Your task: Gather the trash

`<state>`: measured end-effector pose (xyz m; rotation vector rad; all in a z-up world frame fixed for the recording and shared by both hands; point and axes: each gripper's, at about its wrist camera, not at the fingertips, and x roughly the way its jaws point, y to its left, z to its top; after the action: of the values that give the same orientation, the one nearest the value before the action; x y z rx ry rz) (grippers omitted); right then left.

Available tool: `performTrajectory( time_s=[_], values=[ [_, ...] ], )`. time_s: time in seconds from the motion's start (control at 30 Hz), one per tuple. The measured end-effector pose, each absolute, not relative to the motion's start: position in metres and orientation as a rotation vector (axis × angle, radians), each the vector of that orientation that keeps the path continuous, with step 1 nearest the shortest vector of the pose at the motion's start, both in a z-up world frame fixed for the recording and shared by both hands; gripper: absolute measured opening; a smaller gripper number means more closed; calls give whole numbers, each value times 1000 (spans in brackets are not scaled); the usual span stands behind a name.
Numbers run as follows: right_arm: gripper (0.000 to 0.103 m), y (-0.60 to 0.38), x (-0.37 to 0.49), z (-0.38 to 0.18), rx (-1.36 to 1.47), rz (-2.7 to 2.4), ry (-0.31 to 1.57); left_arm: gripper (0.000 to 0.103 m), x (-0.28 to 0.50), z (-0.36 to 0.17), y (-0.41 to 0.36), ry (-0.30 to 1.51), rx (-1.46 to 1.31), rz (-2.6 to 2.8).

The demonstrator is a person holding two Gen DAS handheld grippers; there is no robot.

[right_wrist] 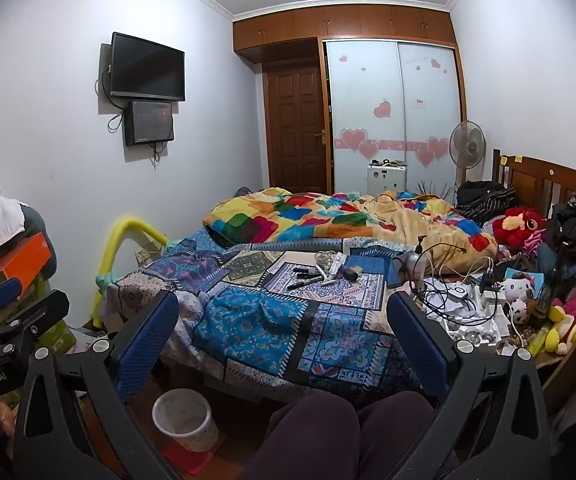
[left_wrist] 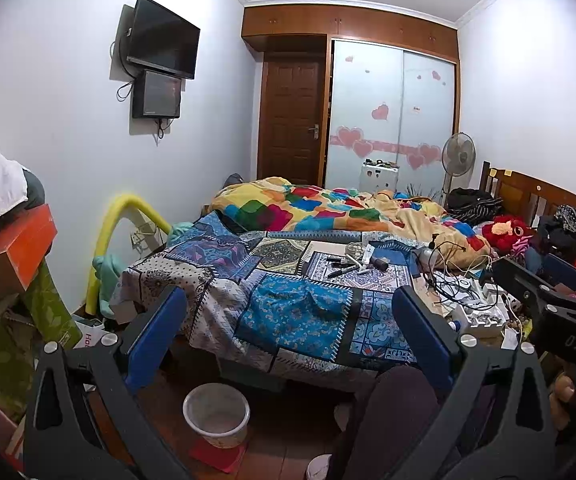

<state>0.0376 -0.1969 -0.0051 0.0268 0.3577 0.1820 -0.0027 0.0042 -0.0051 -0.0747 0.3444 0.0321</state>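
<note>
Blue-padded, both my left tongs (left_wrist: 288, 312) and right tongs (right_wrist: 284, 312) gape empty. Tangled cables (right_wrist: 444, 292) at the bed's (right_wrist: 272, 320) right could snag; the bin (right_wrist: 184, 420) lower left might tip.

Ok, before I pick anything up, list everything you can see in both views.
bin: one, whitish, floor at bed foot
bed: one, blue patterned cover
blanket: one, multicoloured, far half of bed
pens and small items: several, dark, mid-bed
cables and chargers: tangle, white and black, right side of the bed
plush toys: several, red, white, yellow, by headboard
TV: one, black, wall
fan: one, by wardrobe
knees: dark trousers
left hand-held gripper: open, empty
right hand-held gripper: open, empty
</note>
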Motion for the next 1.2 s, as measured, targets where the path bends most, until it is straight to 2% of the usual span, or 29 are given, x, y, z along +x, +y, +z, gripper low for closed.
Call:
performTrajectory(
  time_s=[1.2],
  values=[
    [103,-194,38,-6,26,182,359,103,-5,-8,-1,345,-69,35]
  ],
)
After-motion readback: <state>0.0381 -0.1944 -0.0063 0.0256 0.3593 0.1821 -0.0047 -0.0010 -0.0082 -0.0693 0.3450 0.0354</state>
